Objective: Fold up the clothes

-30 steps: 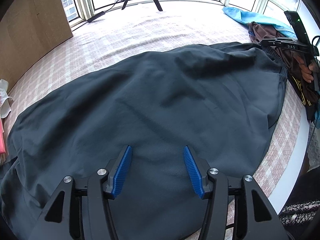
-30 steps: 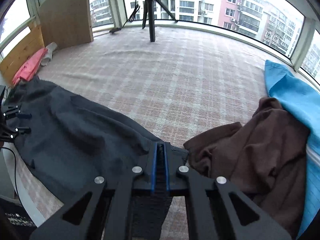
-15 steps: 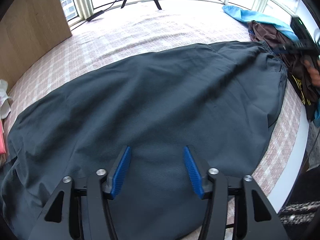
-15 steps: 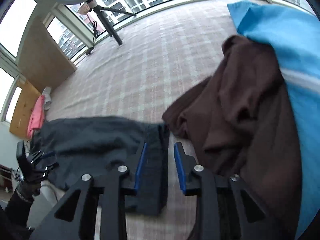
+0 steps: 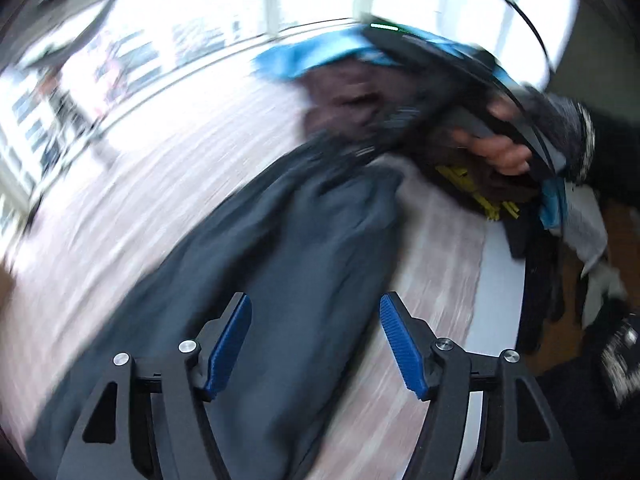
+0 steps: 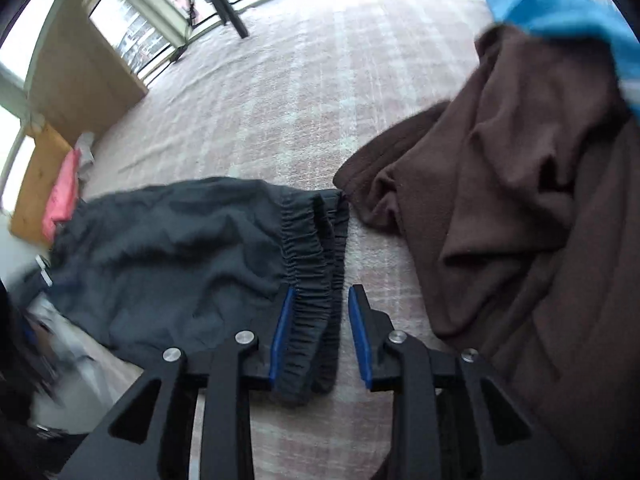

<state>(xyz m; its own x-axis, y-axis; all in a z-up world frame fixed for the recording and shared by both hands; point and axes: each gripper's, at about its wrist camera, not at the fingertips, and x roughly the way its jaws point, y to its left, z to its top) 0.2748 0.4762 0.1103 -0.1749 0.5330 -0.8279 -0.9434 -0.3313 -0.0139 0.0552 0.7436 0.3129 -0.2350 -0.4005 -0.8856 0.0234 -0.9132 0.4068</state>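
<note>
1. The left gripper (image 5: 316, 344) is nearest in its own blurred view; its blue-padded jaws stand well apart and are opening, and they hang above the dark grey fabric trousers (image 5: 288, 248) without pressing on the cloth.
2. The right gripper (image 6: 320, 336) has its jaws partly apart; the gathered elastic waistband (image 6: 316, 272) of the dark grey trousers lies between the pads. The left pad is at the band, the right pad stands clear of it, so nothing is clamped.
3. The trousers lie on the bed with a pink and white checked cover (image 6: 288, 100), near its front edge, and they stretch from the waistband toward the left side of the bed in the right wrist view.
4. Just beside the waistband, on the right, lies a crumpled brown fleece garment (image 6: 520, 200); its edge is almost touching the band.
5. Behind the brown garment, toward the far right corner of the bed, there is a bright blue cloth (image 6: 560, 12).
6. In the left wrist view, a person's hand (image 5: 500, 148) holds the handle of the right gripper above the waistband end.
7. At the far edge stand the black tripod legs (image 6: 228, 4), in front of the windows.
</note>
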